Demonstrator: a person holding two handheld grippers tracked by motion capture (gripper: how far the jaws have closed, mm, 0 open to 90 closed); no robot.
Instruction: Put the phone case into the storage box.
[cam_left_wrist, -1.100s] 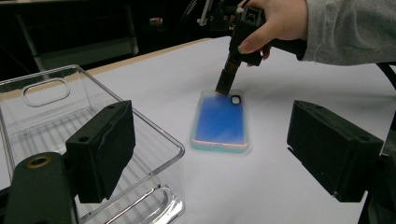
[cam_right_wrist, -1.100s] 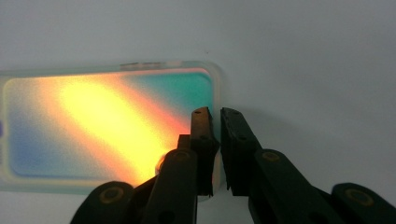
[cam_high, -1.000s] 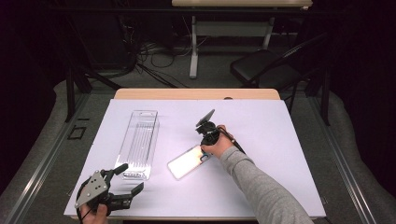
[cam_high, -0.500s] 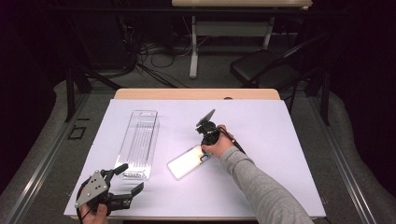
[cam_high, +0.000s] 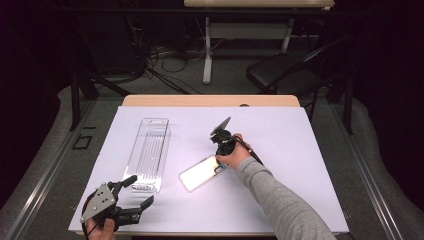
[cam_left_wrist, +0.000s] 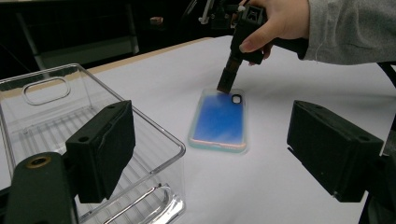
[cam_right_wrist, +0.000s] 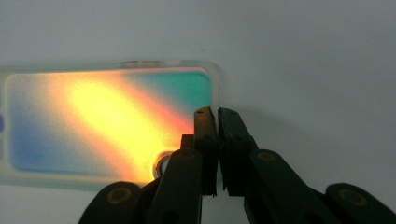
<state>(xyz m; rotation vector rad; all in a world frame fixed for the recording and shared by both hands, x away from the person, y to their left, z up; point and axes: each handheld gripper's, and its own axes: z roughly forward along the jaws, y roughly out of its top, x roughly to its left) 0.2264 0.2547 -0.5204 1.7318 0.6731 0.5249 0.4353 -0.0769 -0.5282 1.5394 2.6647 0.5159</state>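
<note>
A wide desk (cam_high: 300, 150) under a pale sheet carries everything here. The largest thing on it is a long clear plastic bin (cam_high: 148, 154), lying lengthwise on the left half with a cut-out handle at its far end; in the left gripper view its ribbed floor and near corner sit just in front of the left jaws. To the right of the bin, near the middle of the desk and apart from the bin, lies a phone case (cam_high: 201, 173), flat and slightly angled; it looks blue in the left gripper view (cam_left_wrist: 218, 121) and shimmers yellow, orange and teal in the right gripper view (cam_right_wrist: 107, 123). The left gripper (cam_high: 136, 193) rests at the near left corner of the desk, close to the bin's near end, its jaws spread wide with nothing between them. The right gripper (cam_high: 219, 156) points down at the case's camera-hole end, its jaws clenched together, tips at the case's edge beside the hole; whether they pinch the rim I cannot tell.
</note>
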